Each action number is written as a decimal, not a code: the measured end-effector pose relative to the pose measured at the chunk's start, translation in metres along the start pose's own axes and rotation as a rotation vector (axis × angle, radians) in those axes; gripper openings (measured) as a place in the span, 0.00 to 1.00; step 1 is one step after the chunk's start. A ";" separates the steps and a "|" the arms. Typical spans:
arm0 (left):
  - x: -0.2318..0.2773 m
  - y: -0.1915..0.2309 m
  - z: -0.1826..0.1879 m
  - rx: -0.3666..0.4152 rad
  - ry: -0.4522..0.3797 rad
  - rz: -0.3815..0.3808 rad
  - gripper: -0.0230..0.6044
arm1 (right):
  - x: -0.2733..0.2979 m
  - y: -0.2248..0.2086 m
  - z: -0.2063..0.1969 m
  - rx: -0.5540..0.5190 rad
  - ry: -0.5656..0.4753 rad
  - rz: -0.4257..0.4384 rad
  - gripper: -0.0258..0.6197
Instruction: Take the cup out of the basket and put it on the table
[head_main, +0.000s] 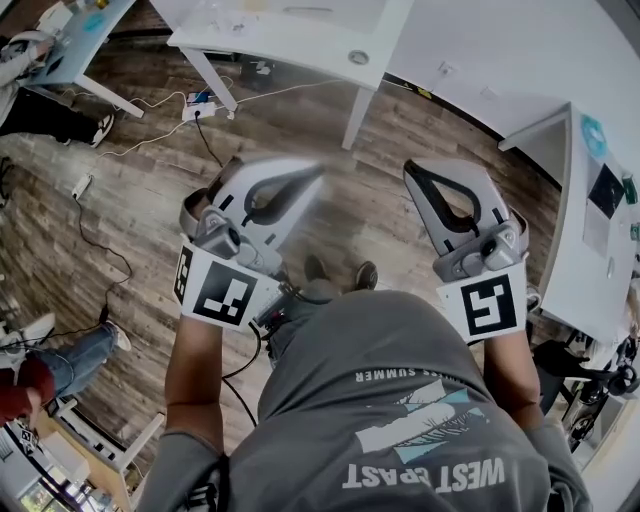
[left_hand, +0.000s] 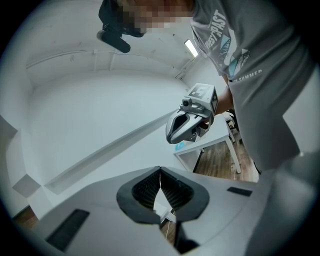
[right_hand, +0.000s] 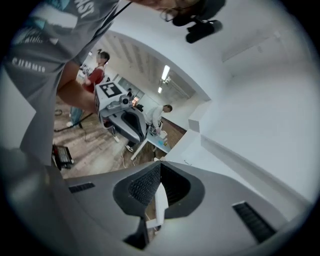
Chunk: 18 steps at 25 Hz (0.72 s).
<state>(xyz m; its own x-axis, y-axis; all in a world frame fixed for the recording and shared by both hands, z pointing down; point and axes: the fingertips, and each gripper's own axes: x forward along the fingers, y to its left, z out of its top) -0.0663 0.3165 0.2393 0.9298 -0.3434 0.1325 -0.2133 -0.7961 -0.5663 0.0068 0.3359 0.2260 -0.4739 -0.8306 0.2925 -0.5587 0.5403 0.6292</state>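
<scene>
Head view first: the person stands over a brown wood-plank floor, both arms raised in front of a grey printed T-shirt. The left gripper points up and to the right and is a little blurred. The right gripper points up and to the left. The two are well apart, and each carries a white cube with black square markers at the wrist. A white desk with slanted legs stands ahead, and a white power strip with trailing cables lies on the floor beside it. Another white desk runs along the right edge. At the left edge is a second person in a red sleeve and blue jeans.

Over to the left gripper view: its grey jaws are pressed together at the tips, with nothing between the ribbed black pads. Beyond them is the pale ceiling with a strip light. The right gripper hangs in mid-air, and it too is closed.

Right gripper view now: its own tips meet as well, clamped on nothing. The left gripper shows across the room. Behind it are a person in a red top and another in white bent over a desk.

As for the cup, I cannot tell where it is from any of the three views.
</scene>
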 end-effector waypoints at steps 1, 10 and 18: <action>0.000 0.001 -0.004 0.010 0.003 -0.002 0.05 | 0.004 0.001 0.001 -0.050 0.009 -0.009 0.06; 0.004 0.017 -0.014 0.071 -0.029 -0.027 0.05 | 0.023 -0.008 0.007 -0.079 0.047 -0.053 0.06; 0.048 0.033 -0.010 0.077 -0.043 -0.042 0.05 | 0.024 -0.044 -0.021 -0.051 0.053 -0.072 0.06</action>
<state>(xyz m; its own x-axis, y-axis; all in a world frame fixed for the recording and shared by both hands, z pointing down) -0.0322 0.2683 0.2353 0.9499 -0.2872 0.1230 -0.1517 -0.7682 -0.6220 0.0347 0.2894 0.2207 -0.3961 -0.8739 0.2817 -0.5545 0.4722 0.6852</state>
